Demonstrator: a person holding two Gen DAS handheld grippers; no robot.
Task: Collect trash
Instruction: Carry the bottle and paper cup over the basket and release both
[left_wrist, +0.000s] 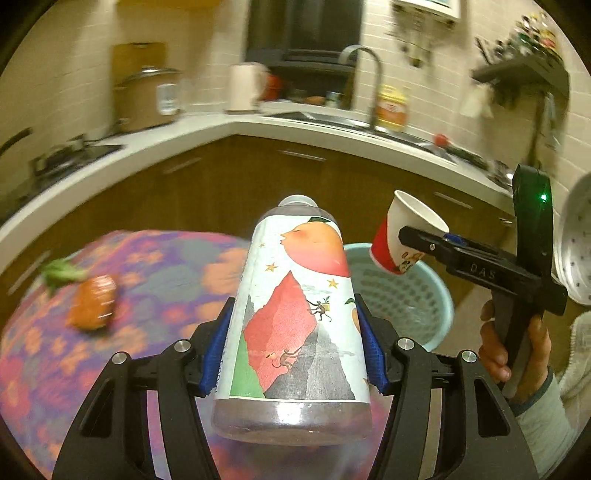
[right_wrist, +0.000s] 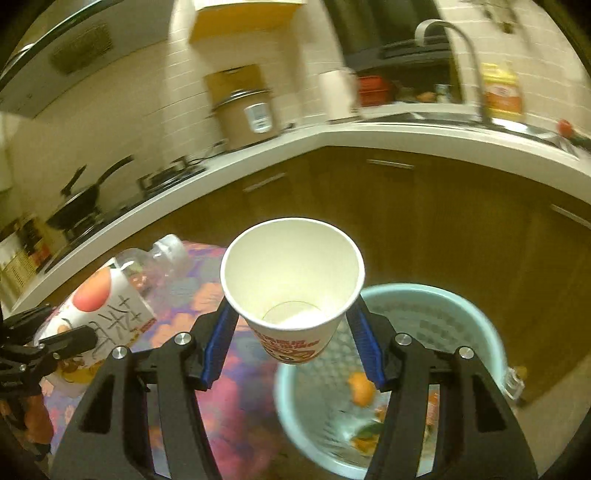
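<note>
Left gripper (left_wrist: 295, 345) clamping a labelled plastic bottle (left_wrist: 295, 306) between its blue pads, right gripper (right_wrist: 291, 343) gripping a paper cup (right_wrist: 291, 277) between its jaws, light-blue trash basket (right_wrist: 480, 314) lying just beyond and below the cup

bottle (left_wrist: 295, 306): peach-and-mountain label | cup (right_wrist: 291, 280): white, red base | basket (right_wrist: 472, 317): pale blue | tablecloth (left_wrist: 166, 266): purple, orange flowers

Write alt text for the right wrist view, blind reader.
The right hand-held gripper grips an empty paper cup above a light blue mesh bin holding orange scraps. To the left, a labelled plastic bottle is held over a floral tablecloth; kitchen counter behind.
</note>
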